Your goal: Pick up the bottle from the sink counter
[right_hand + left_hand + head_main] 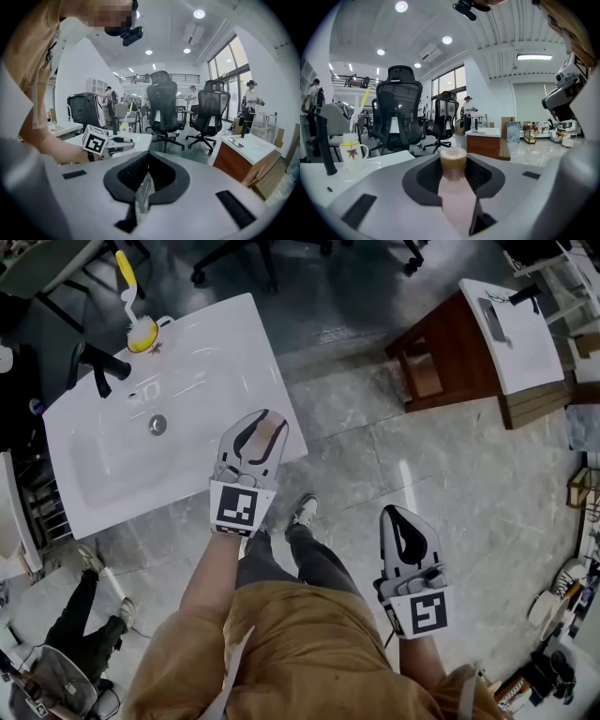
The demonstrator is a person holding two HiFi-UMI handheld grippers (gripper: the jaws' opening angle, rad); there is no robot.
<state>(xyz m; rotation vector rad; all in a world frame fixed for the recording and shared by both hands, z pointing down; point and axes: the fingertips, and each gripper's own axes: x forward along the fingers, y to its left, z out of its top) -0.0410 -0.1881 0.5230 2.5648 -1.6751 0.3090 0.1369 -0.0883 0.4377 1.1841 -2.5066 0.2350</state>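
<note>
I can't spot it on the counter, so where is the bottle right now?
In the head view the bottle is clamped in the left tongs, over the near corner of the white sink counter.

The sink counter (234, 343) is gleaming white and glossy, like glazed ceramic. The bottle (454, 197) is looking like smooth, pinkish, translucent plastic. The left gripper (265, 420) and right gripper (401, 517) are showing matt grey plastic shells with ribbed black pads (135, 171). The floor (450, 484) is shining like polished stone. The cabinet (464, 352) is showing brown wood.
</note>
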